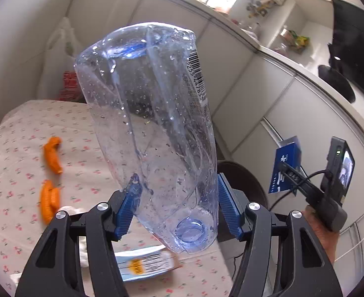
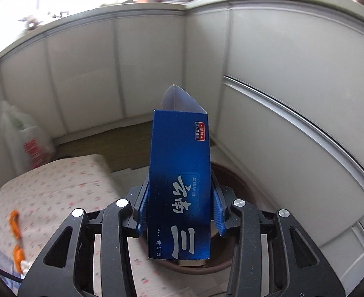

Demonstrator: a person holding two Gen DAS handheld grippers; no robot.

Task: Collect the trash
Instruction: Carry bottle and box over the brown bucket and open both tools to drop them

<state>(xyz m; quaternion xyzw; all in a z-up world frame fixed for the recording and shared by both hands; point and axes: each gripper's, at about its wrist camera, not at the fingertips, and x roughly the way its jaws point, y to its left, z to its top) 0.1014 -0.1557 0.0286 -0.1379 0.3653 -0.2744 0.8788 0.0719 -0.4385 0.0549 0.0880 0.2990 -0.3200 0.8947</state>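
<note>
Left wrist view: left gripper [image 1: 175, 206] clamps the bottle [image 1: 152, 128] pointing to 12 o'clock, while right gripper [image 2: 179, 212] pinches the box [image 2: 180, 185] likewise.

Left gripper [image 1: 175, 205], right gripper [image 2: 179, 212]: black linkage arms, silver screws, blue ribbed jaws.

The table [image 1: 13, 148] carries a floral-print cloth. Two orange peel pieces [image 1: 52, 154] [image 1: 48, 201] lie at 9 o'clock. A flattened printed carton [image 1: 147, 263] and white crumpled tissue [image 1: 84, 250] lie at 6 o'clock.
</note>
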